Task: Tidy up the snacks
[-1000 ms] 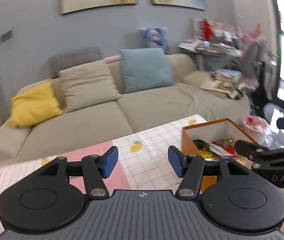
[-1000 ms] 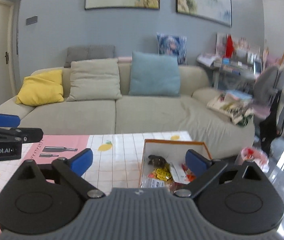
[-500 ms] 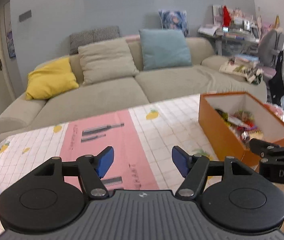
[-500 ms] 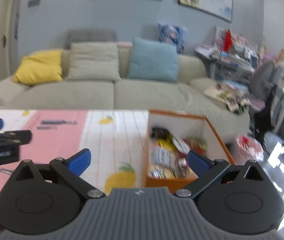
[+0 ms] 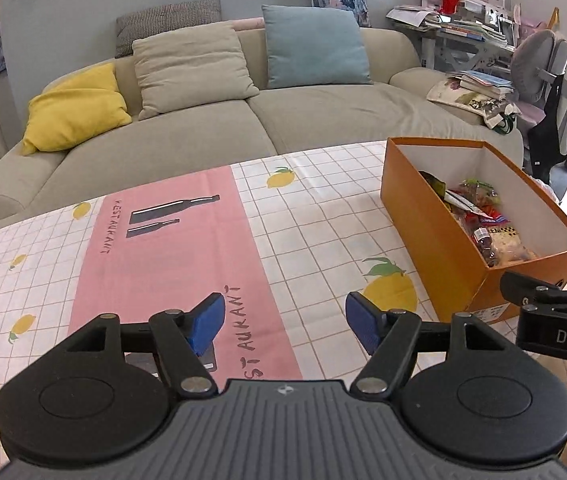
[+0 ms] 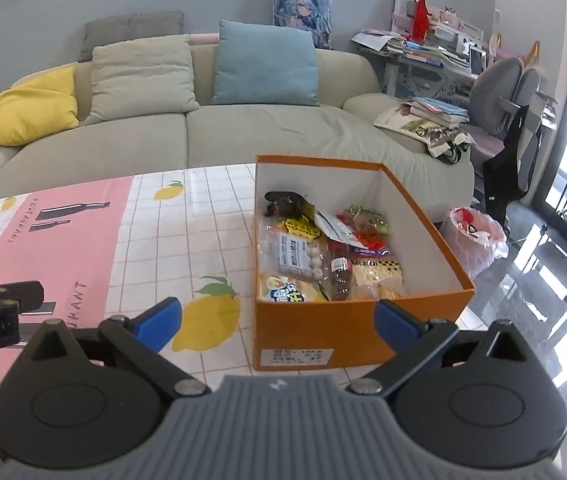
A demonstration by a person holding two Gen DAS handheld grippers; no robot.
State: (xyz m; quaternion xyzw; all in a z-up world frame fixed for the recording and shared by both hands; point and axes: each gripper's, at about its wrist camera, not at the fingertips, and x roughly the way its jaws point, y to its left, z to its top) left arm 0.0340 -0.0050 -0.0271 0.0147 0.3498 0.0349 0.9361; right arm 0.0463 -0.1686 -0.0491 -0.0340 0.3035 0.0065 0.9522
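Note:
An orange box (image 6: 355, 336) with white inner walls stands on the table's right side, holding several snack packets (image 6: 323, 256). It also shows in the left wrist view (image 5: 435, 240), with the snacks (image 5: 483, 224) inside. My right gripper (image 6: 277, 320) is open and empty, just in front of the box's near wall. My left gripper (image 5: 283, 322) is open and empty over the pink strip of the tablecloth (image 5: 163, 248), left of the box.
The table carries a checked lemon-print cloth (image 6: 187, 240). A beige sofa (image 5: 203, 132) with cushions stands behind it. A pink bin bag (image 6: 475, 236) sits on the floor to the right. A cluttered desk and chair (image 6: 499, 80) stand at the back right.
Both grippers have tilted down and drawn back, so the table and the box now show more from above. Both stay open.

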